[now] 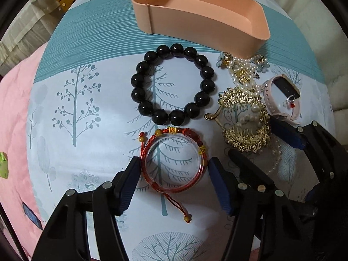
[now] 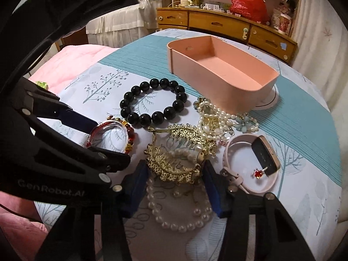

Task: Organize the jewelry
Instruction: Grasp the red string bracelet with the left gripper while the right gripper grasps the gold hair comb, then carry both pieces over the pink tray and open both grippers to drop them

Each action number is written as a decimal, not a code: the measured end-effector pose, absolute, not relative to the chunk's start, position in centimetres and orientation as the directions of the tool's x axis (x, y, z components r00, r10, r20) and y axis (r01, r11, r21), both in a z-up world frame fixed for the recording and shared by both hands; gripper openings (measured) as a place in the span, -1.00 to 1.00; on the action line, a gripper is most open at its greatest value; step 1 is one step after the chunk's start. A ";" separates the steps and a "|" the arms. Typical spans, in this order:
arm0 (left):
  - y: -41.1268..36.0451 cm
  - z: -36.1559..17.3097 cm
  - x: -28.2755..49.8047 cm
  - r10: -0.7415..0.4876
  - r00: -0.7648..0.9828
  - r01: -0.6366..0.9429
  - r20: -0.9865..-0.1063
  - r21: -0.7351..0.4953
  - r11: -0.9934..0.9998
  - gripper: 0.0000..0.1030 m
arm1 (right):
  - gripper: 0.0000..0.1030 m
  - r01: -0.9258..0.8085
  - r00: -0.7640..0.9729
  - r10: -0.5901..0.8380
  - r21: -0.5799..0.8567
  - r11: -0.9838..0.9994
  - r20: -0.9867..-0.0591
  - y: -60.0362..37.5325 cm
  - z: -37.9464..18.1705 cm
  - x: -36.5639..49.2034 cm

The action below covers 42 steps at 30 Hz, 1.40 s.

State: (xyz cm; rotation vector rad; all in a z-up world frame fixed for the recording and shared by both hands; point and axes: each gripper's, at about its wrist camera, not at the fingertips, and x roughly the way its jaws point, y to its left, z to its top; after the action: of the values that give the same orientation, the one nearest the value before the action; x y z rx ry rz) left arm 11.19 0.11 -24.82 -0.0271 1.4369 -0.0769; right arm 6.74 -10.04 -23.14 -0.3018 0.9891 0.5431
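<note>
A bed covered by a pale sheet (image 1: 91, 130) printed with teal trees and a broad teal band fills both views, with a pink quilt (image 1: 15, 117) along one side and a wooden dresser (image 2: 217, 22) with a red plastic bag (image 2: 248, 4) on top in the background. On the teal band stands an open peach-coloured box (image 1: 202, 19), with nothing visible inside it. Just in front of it the jewelry lies in a loose cluster: a black bead bracelet (image 1: 139, 80) flat on the sheet, a tangle of small pearls with blue flower ornaments (image 1: 241, 69) close against the box's near wall, a gold filigree hair comb (image 2: 174, 169) overlapping the pearl strands, a pink-strapped watch (image 2: 265, 154) with a tiny red charm inside its loop, and a pearl bracelet (image 2: 180, 224) nearest the right camera. The left gripper (image 1: 174, 184) is spread wide, its blue-padded fingers on either side of a red braided cord bracelet (image 1: 174, 163) that is wound around a clear bangle; the pads look very close to its rim, though whether they touch is hard to judge. The right gripper (image 2: 174, 191) is likewise spread, its pads flanking the gold comb, with the pearl bracelet lying between and below the fingers.
</note>
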 end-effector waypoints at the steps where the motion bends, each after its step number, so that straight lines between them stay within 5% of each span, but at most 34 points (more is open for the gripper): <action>1: 0.4 -25.0 11.5 -0.076 0.130 0.029 -0.989 -0.073 0.997 0.20 | -0.01 -0.561 0.429 0.298 0.007 0.828 -0.853 -10.1 -23.1 6.8; 19: 5.7 -16.3 13.6 -0.107 0.195 0.063 -0.975 -0.097 0.993 0.20 | -0.02 -0.581 0.418 0.383 0.081 0.810 -0.824 -10.0 -17.5 7.5; 42: 3.9 -6.8 23.9 -0.176 0.438 0.201 -0.881 -0.095 0.975 0.20 | -0.02 -0.496 0.696 0.371 -0.038 0.868 -0.615 -10.5 -7.8 14.6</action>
State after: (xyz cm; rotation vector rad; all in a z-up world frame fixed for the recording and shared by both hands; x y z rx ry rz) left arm 23.94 3.90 -6.78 0.0254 1.0921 -0.2345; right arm 14.55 -10.47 -7.82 -0.2081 0.6376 0.4872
